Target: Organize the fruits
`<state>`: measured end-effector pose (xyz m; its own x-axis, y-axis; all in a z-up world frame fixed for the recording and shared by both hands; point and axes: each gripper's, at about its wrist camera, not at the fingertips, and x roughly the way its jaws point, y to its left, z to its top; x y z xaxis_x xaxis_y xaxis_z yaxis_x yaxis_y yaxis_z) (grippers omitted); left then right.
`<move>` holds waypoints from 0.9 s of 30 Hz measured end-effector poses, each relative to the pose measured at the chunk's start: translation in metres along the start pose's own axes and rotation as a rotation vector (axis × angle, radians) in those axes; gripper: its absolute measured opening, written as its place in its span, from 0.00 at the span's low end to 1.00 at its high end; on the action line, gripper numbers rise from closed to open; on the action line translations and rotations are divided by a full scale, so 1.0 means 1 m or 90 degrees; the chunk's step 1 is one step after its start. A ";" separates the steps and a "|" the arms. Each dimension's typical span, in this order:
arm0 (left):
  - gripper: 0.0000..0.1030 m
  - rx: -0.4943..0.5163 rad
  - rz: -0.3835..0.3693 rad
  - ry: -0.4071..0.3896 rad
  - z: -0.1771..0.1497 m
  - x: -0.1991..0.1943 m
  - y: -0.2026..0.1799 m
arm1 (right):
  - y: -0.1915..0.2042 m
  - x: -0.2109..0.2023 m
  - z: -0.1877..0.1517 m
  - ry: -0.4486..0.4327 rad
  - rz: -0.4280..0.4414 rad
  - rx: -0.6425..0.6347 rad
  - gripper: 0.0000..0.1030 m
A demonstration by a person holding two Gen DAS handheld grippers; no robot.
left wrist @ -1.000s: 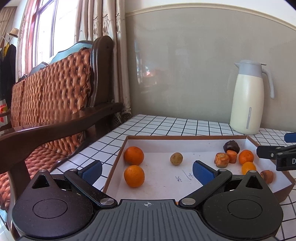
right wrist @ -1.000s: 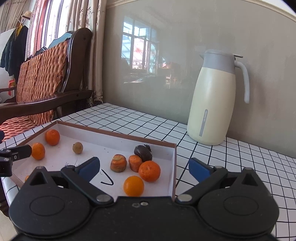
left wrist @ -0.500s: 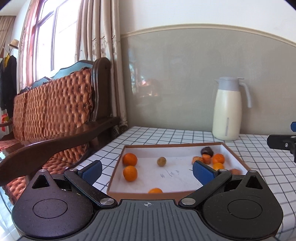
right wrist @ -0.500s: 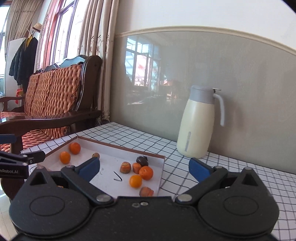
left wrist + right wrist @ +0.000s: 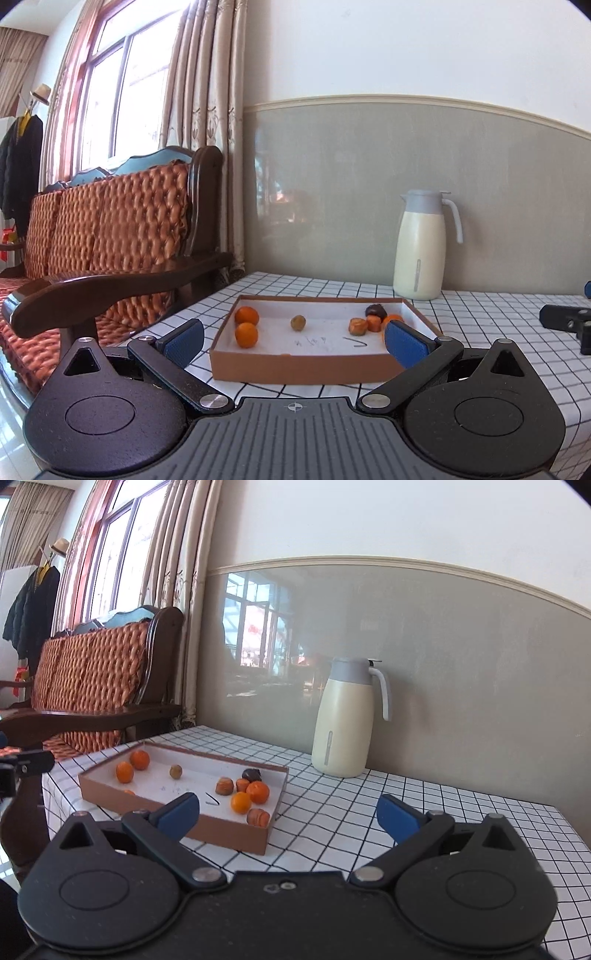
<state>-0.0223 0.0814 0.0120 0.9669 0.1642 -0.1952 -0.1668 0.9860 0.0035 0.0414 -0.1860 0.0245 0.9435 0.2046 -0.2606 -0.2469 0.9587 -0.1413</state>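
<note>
Left wrist view shows the left tool (image 5: 294,338) with its blue-padded fingers spread wide and nothing between them, held short of a shallow brown cardboard tray with a white floor (image 5: 295,367) that sits on the black-and-white grid-patterned counter (image 5: 480,321). Inside the tray, two round bright oranges (image 5: 246,335) sit touching at 9 o'clock, a small dull olive-brown fruit (image 5: 297,322) lies alone near the middle, and at 2 o'clock a cluster gathers: a wrinkled orange-brown fruit (image 5: 358,326), a smaller orange piece (image 5: 373,324) and a dark purple-brown fruit (image 5: 375,310) behind them. A cream thermos jug with a grey lid and handle (image 5: 419,245) stands at 1 o'clock beyond the tray, against the wall. From the right wrist view, the right tool (image 5: 289,812) is likewise spread and empty, over the counter just beside the tray's near right corner, where one ribbed orange-brown fruit (image 5: 258,816) rests. A wooden sofa with woven orange cushions (image 5: 88,672) stands at 10 o'clock.
</note>
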 end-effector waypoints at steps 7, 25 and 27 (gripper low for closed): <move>1.00 -0.013 -0.014 0.014 -0.004 0.007 -0.005 | 0.003 -0.005 -0.002 -0.017 -0.018 -0.017 0.94; 1.00 0.001 -0.016 -0.022 -0.005 -0.001 -0.015 | 0.000 -0.021 -0.007 -0.062 -0.041 -0.030 0.94; 1.00 0.000 -0.016 -0.023 -0.005 -0.001 -0.015 | 0.000 -0.022 -0.007 -0.064 -0.041 -0.031 0.94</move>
<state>-0.0214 0.0666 0.0071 0.9770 0.1410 -0.1601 -0.1428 0.9897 -0.0003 0.0196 -0.1918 0.0239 0.9745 0.1644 -0.1529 -0.1936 0.9602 -0.2012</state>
